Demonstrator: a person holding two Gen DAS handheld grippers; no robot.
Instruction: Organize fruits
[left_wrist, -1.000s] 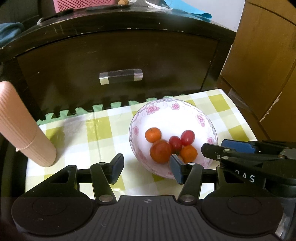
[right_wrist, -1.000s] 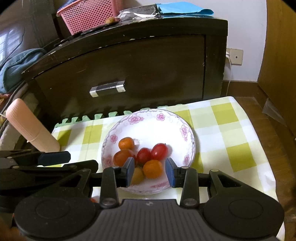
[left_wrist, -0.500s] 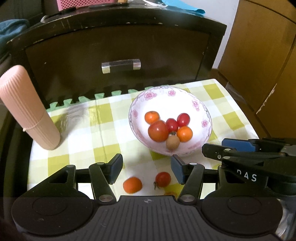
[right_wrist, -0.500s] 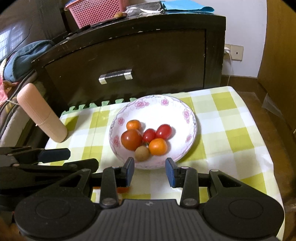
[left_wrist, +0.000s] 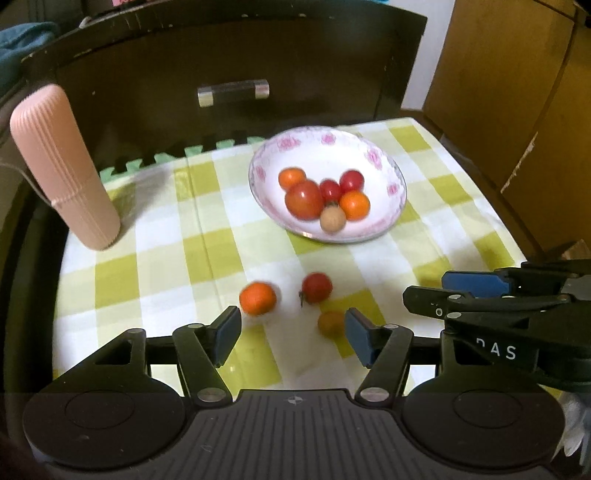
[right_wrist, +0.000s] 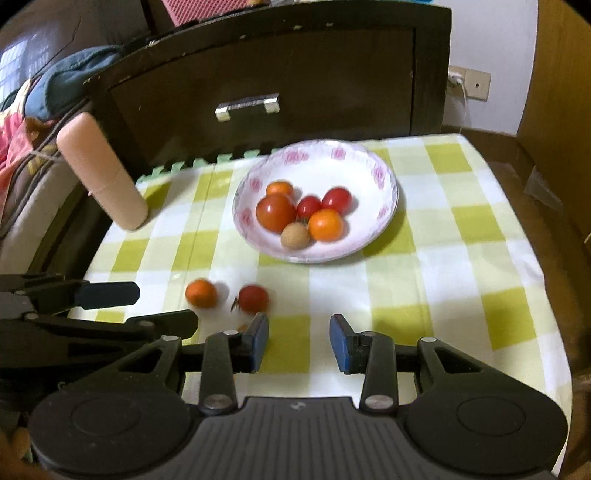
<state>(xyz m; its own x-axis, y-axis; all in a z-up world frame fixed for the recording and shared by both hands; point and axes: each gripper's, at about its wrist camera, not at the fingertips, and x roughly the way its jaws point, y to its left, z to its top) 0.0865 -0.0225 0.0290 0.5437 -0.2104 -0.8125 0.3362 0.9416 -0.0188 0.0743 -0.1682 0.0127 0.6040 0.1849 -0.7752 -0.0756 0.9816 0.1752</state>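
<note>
A white floral bowl (left_wrist: 384, 206) (right_wrist: 369, 173) on the checked cloth holds several small fruits: red tomatoes, orange ones and a tan round fruit (left_wrist: 332, 219) (right_wrist: 295, 235). Three fruits lie loose on the cloth in front of it: an orange one (left_wrist: 257, 298) (right_wrist: 201, 292), a red tomato (left_wrist: 316, 287) (right_wrist: 253, 298) and a small orange one (left_wrist: 330, 323) close to my left gripper's right finger. My left gripper (left_wrist: 291, 335) is open above the cloth, nothing between its fingers. My right gripper (right_wrist: 300, 342) is open too, right of the loose fruits.
A ribbed pink cylinder (left_wrist: 62, 166) (right_wrist: 101, 170) stands at the cloth's left rear. A dark drawer cabinet (left_wrist: 229, 74) (right_wrist: 258, 74) rises right behind the table. Wooden furniture (left_wrist: 517, 92) is at the right. The table's right and front edges are near.
Both grippers have pulled back from the bowl toward the table's front. A tan fruit now lies in the bowl, and the three loose fruits have come into view.
</note>
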